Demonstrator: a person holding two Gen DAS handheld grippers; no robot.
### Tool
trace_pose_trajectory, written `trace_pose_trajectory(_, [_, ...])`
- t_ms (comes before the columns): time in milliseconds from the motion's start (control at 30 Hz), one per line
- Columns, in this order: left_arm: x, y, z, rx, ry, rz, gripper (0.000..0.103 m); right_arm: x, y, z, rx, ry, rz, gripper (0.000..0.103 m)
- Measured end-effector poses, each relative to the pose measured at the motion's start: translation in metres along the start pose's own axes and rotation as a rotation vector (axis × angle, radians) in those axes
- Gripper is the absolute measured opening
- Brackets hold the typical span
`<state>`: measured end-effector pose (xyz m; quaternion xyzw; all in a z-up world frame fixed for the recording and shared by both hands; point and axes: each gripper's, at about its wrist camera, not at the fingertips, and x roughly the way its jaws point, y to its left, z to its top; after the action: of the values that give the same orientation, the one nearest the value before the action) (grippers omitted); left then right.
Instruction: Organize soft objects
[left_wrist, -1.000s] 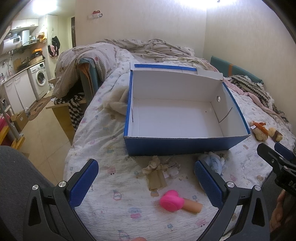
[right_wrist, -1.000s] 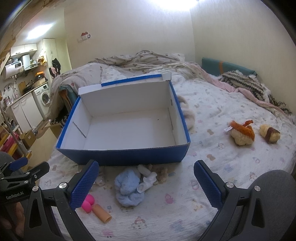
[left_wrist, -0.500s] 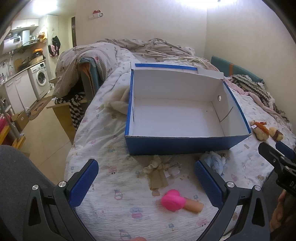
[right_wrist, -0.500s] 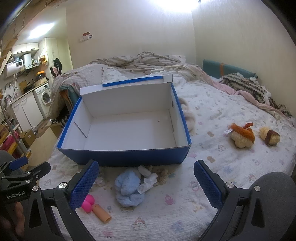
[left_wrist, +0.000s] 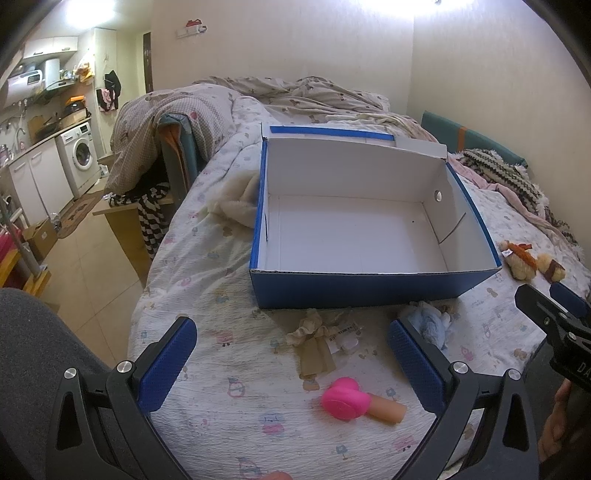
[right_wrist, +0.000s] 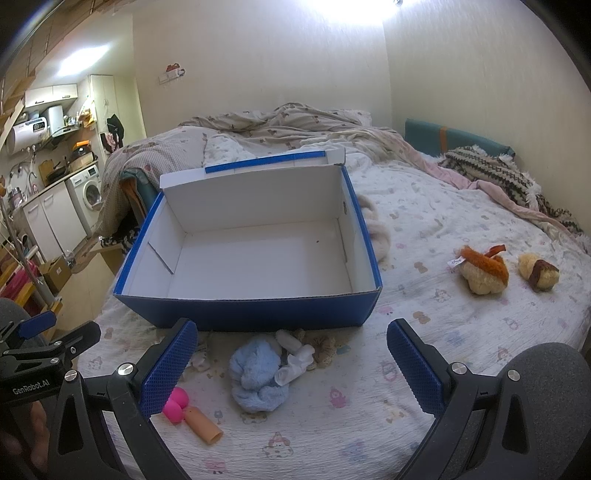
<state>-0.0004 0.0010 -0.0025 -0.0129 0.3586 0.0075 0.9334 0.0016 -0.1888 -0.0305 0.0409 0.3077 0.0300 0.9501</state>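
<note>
An empty blue box (left_wrist: 354, 291) with a white inside stands on the bed; it also shows in the right wrist view (right_wrist: 258, 314). In front of it lie a beige bow scrunchie (left_wrist: 314, 343), a pink-and-tan toy (left_wrist: 347, 400) (right_wrist: 184, 410), a light blue plush (right_wrist: 256, 373) (left_wrist: 430, 325) and white socks (right_wrist: 295, 356). Two sushi plushes (right_wrist: 484, 271) (right_wrist: 537, 275) lie to the right of the box. My left gripper (left_wrist: 291, 354) is open and empty above the scrunchie. My right gripper (right_wrist: 288, 358) is open and empty above the blue plush.
A cream fluffy cloth (left_wrist: 236, 201) lies beside the box at its far end. Rumpled duvets (right_wrist: 280, 129) and a knitted blanket (right_wrist: 491, 170) lie at the back of the bed. The bed's left edge drops to a tiled floor (left_wrist: 74, 273) with a washing machine (left_wrist: 83, 157).
Both views have drifted slightly; the box and toys sit a little lower in the frames. Nothing was grasped or moved, and both grippers stay open.
</note>
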Motion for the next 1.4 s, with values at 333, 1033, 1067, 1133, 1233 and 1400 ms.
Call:
trace_pose_trajectory(333, [-0.0001,0.0002,0.0000,0.000,0.000,0.001,0.103,0.0002,0.0002,0.0001,-0.002,-0.001,-0.003,0.103])
trace_pose_trajectory(1033, [0.0003,-0.0004,-0.0002,0.000,0.003,-0.003,0.103,0.0004,0.0014,0.0005,-0.003,0.002,-0.003,0.103])
trace_pose_trajectory(1067, [0.0002,-0.0010,-0.0005,-0.001,0.004,-0.002,0.103,0.0003,0.0013,0.0006,-0.004,0.002,-0.003,0.103])
trace_pose_trajectory(1133, [-0.0005,-0.0016,-0.0003,0.000,0.005,-0.003,0.103,0.0004,0.0011,0.0006,-0.004,0.001,-0.004,0.103])
trace_pose_trajectory(1233, [-0.0004,-0.0014,-0.0004,0.000,0.004,-0.004,0.103,0.0003,0.0009,0.0008,-0.002,0.002,-0.003,0.103])
trace_pose_trajectory(1400, [-0.0005,-0.0037,-0.0006,0.004,0.004,-0.009,0.103,0.0008,0.0013,0.0006,-0.002,0.006,-0.002,0.103])
